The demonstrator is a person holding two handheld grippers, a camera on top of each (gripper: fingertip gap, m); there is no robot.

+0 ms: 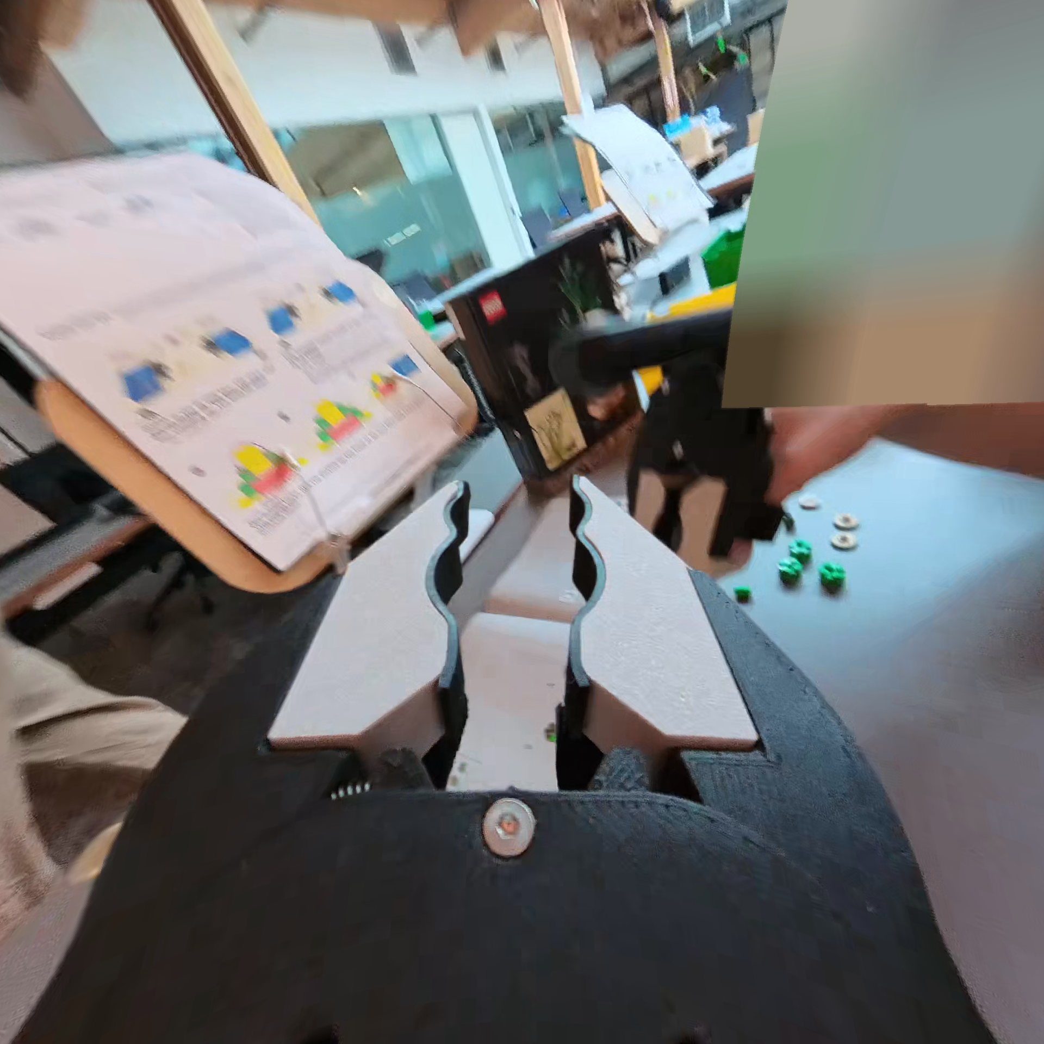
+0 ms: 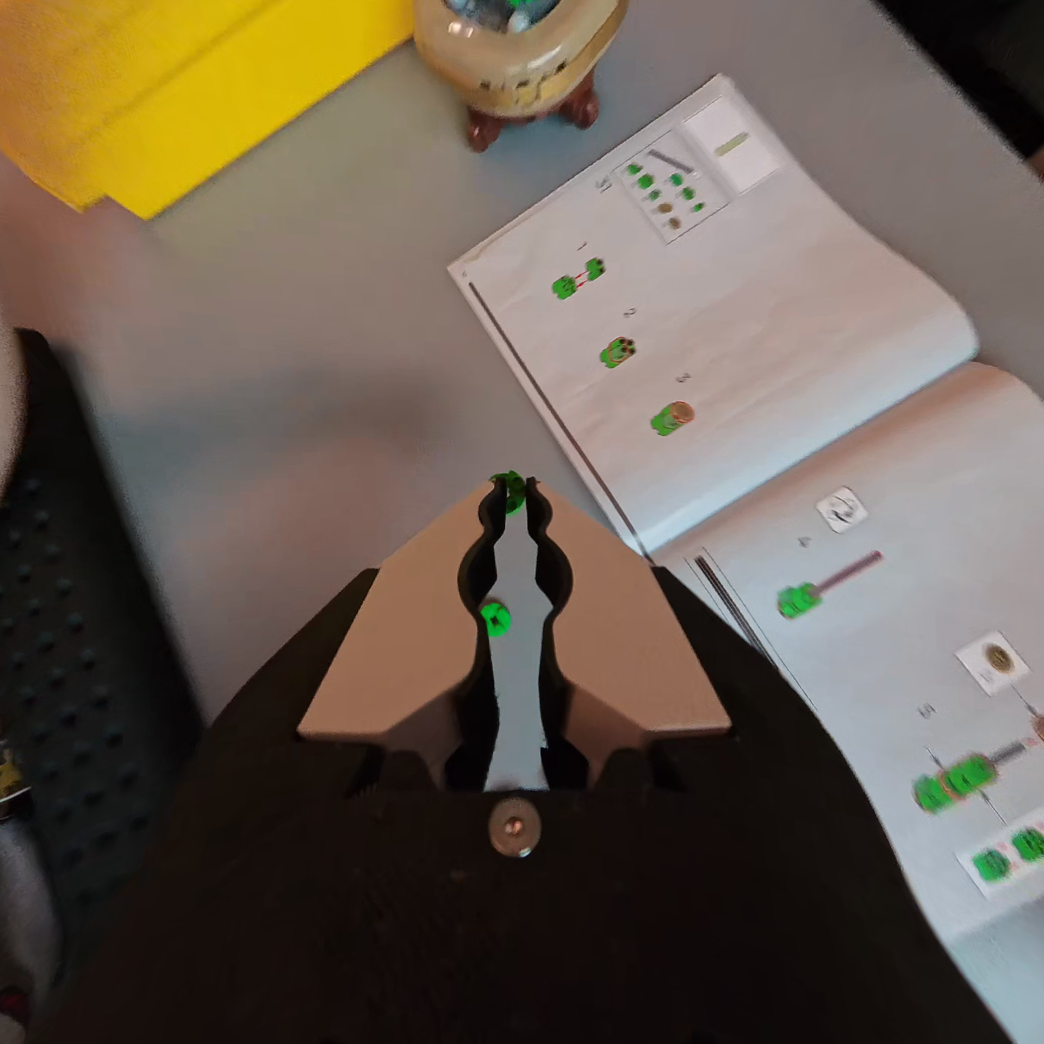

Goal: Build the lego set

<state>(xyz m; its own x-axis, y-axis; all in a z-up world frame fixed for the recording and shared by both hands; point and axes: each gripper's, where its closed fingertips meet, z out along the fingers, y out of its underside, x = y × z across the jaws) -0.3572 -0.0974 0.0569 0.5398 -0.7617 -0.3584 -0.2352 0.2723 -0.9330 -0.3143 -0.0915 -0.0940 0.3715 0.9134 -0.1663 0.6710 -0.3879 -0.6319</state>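
My right gripper (image 2: 513, 487) is shut on a small green lego piece (image 2: 511, 491) at its fingertips, held above the grey table (image 2: 294, 350). A second green piece (image 2: 495, 619) lies on the table below, seen between the fingers. My left gripper (image 1: 518, 492) is open and empty, raised and pointing away from the table. In the left wrist view the right gripper (image 1: 712, 452) shows at the right, over several green pieces (image 1: 799, 551) and two tan round pieces (image 1: 844, 531) on the table.
An open instruction booklet (image 2: 762, 395) lies on the table at the right. A tan pot on brown feet (image 2: 520, 56) and a yellow box (image 2: 169, 96) stand at the far edge. A page on a wooden stand (image 1: 226, 361) and a black set box (image 1: 525, 367) show in the left wrist view. The grippers' ends are close to 15 centimetres from one another.
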